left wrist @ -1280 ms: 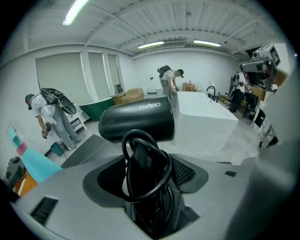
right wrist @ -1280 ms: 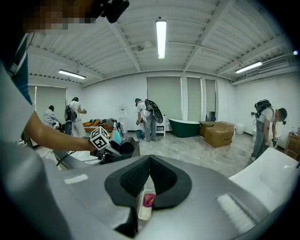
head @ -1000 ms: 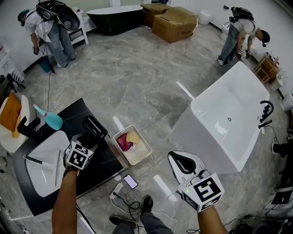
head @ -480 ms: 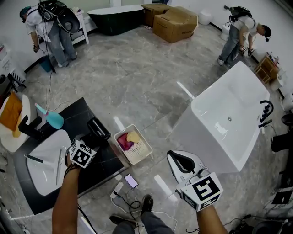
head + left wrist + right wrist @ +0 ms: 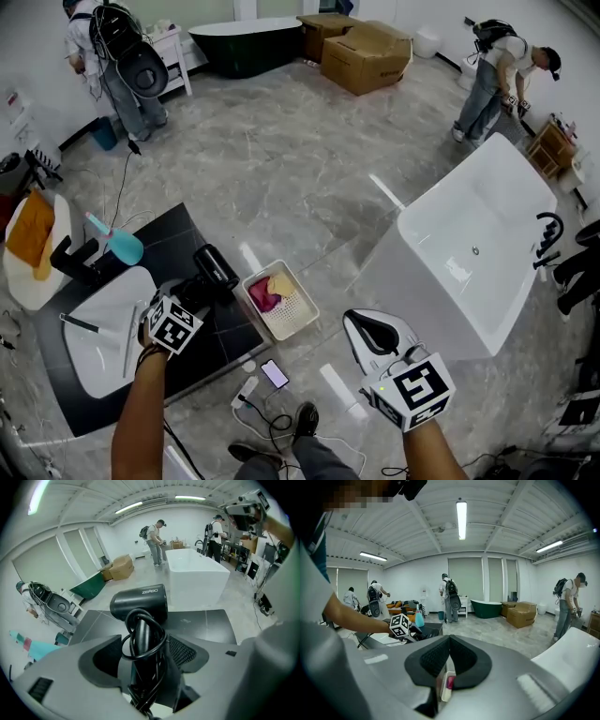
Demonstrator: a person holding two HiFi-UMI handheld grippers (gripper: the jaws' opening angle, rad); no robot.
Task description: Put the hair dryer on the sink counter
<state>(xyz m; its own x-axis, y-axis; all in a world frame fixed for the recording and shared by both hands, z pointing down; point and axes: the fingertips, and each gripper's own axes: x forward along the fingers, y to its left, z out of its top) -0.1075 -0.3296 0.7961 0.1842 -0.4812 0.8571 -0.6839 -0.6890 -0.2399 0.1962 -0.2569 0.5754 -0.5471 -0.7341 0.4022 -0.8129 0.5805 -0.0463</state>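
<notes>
A black hair dryer (image 5: 214,272) with its cord wound round the handle is held by my left gripper (image 5: 190,298), which is shut on the handle. In the left gripper view the dryer's barrel (image 5: 140,603) points across the jaws of the left gripper (image 5: 143,644), over the black sink counter (image 5: 201,623). In the head view the dryer is over the right part of the counter (image 5: 173,239), beside the white basin (image 5: 94,333). I cannot tell whether it touches the counter. My right gripper (image 5: 372,336) hangs shut and empty over the floor; its pads (image 5: 436,656) meet.
A teal spray bottle (image 5: 120,246) and a black faucet (image 5: 75,262) stand at the counter's back. A white basket (image 5: 281,302) with cloths sits on the floor beside the counter, with a phone (image 5: 275,373) and cables near it. A white bathtub (image 5: 478,253) stands at the right.
The left gripper and the dryer have shifted slightly right along the counter. The head view has drifted, and the people at the back have moved. The right gripper has stayed put.
</notes>
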